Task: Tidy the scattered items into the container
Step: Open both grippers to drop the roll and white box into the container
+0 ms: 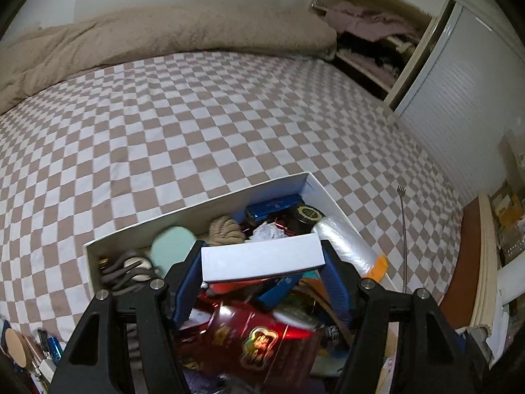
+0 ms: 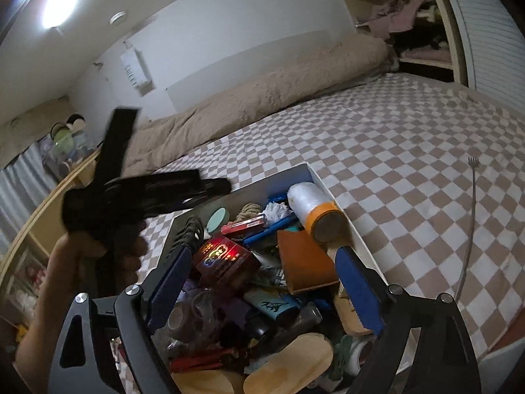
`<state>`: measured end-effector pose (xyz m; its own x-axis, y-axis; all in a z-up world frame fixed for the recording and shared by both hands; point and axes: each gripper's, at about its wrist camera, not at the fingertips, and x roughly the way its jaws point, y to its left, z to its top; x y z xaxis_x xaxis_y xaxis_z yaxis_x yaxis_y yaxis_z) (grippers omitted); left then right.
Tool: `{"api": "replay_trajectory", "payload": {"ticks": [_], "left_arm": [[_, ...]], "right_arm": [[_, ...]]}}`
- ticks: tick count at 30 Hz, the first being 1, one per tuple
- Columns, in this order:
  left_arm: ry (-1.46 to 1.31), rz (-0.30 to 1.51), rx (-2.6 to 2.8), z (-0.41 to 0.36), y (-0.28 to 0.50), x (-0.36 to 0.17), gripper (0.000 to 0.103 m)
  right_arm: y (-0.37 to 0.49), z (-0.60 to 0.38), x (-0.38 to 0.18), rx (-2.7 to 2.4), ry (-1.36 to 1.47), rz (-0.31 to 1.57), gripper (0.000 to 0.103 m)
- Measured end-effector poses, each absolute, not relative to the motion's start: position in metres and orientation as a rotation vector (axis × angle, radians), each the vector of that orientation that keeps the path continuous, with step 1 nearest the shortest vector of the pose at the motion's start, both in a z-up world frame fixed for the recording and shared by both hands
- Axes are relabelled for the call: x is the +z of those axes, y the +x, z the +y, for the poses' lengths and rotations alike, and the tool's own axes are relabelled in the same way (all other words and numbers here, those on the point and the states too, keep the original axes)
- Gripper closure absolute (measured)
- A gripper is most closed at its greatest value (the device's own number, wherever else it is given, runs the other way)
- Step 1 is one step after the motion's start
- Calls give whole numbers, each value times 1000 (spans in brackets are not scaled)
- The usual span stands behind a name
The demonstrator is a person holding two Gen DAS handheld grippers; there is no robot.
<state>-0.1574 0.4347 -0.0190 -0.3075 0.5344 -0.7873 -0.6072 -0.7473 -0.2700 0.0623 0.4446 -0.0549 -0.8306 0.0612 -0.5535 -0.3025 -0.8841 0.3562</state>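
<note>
here we hold the left gripper over the white container, its blue pads clamped on the 2 ends of a small white box, which hangs above the clutter inside. the container sits on the checkered bedspread near the bed's front edge, and it is crowded: a mint round case and a coil of rope toward its far wall, a blue case and a black round tin in the far right corner, a roll of clear plastic along the right wall, and a red box nearer us.

our right gripper hovers over the same container with its jaws spread wide and nothing between the fingers; under it lie the red box and an orange card. a metal back scratcher lies on the bedspread, right of the container and apart from it. our left hand shows at the left of the right wrist view, blurred.
</note>
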Motion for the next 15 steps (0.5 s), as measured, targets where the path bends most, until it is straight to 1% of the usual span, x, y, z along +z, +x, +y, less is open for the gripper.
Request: {"api": "replay_trajectory", "payload": {"ticks": [6,10,11,12,13,15], "left_arm": [[-1284,115,2061,454,-171,-33,36],[-1270,118,2069,456,-180,-38,36],[-1268,105,2061,453,-181,-39,25],[-1269,86,2054,450,-183,-39,5],[-1266,66,2050,446,-184,-39,0],[-1254,48,2052,439,-184,-37,0]], "right_arm": [[69,438,-60,2771,-819,613,14],[70,436,-61,2795,-820,603,14],[70,436,-61,2801,-820,602,14],[70,436,-61,2805,-820,600,14],[70,435,-61,2808,-821,598,14],[70,433,-61,2819,-820,593,14]]}}
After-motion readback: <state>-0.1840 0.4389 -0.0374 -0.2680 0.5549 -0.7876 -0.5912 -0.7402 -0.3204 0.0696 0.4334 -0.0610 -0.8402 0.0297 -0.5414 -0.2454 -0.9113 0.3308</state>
